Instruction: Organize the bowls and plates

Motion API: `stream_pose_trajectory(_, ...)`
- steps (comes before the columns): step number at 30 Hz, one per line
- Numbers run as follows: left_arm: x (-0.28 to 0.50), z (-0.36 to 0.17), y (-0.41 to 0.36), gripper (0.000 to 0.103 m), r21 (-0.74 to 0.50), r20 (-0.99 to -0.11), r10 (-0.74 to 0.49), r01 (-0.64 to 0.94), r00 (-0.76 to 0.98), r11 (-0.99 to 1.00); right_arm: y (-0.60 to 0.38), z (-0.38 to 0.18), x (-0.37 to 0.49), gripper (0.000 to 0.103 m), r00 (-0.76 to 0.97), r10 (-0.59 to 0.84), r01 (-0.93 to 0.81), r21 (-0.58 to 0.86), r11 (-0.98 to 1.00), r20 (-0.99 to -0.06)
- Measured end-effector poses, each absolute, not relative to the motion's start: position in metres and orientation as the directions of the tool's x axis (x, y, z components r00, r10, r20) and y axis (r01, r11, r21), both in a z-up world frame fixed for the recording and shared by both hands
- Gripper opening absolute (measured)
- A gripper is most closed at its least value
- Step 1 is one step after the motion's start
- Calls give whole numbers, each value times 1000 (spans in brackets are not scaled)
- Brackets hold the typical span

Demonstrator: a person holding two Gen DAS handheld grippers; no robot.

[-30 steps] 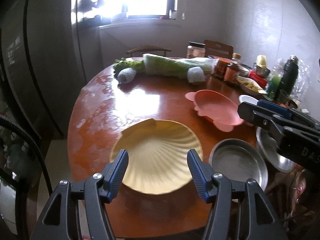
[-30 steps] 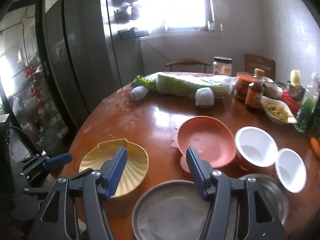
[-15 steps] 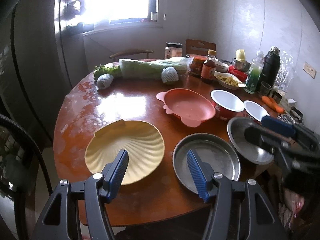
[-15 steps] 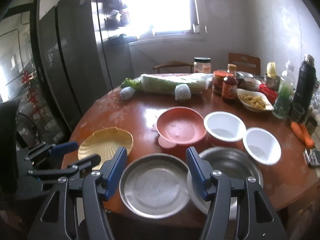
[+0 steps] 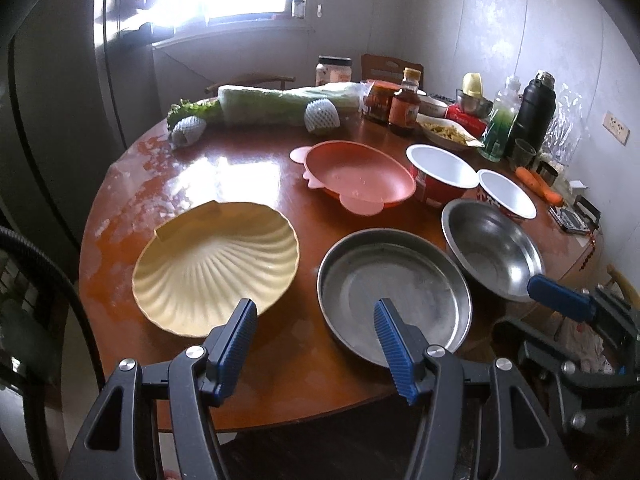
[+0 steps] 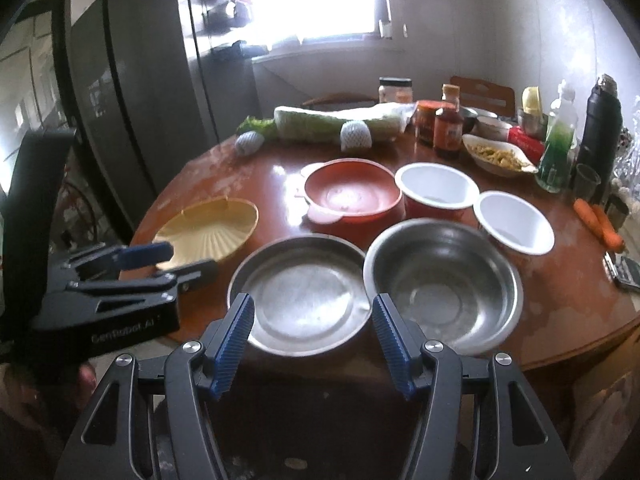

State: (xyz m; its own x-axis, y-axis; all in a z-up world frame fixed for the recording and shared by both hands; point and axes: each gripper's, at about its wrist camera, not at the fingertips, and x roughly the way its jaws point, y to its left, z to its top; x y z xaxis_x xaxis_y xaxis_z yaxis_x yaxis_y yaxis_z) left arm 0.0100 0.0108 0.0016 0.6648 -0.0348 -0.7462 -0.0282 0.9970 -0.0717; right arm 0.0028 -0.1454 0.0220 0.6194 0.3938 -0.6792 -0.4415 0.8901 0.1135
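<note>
On the round wooden table lie a yellow shell-shaped plate, a flat steel plate, a steel bowl, a pink bowl and two white bowls. My left gripper is open and empty, held above the table's near edge between the yellow plate and the steel plate. My right gripper is open and empty, held off the near edge in front of the steel plate.
Cabbage, netted fruit, jars, sauce bottles, a food dish, a green bottle, a black flask and carrots crowd the table's far and right sides. A dark fridge stands left. The right gripper shows at right in the left wrist view.
Both grippers have pulled back from the table toward its near edge, so more of the dishes show. Both stay open. No dish has moved.
</note>
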Motion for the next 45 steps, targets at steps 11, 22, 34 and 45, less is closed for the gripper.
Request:
stream_pose_trajectory(11,18,-15,7,61,-89,-779,-57,-21,624,996,-148,-7,5,63,566,382,-399,162,902,-730)
stream_pose_trajectory(22,29,-29,7,61,-105,-804,-64,-35,592,994,-149,-24,18,63,556,364,-347,189,919,-747)
stream_pose_trajectory(34,40,-43,4,61,-116,-819,-69,-46,569,992,-140,-40,33,51,556,336,-328,171,929,-761)
stream_pose_trajectory(45,43,-49,-8,44,-99,-808,-59,-36,586,994,-137,-48,42,32,560,327,-334,154,930,-761)
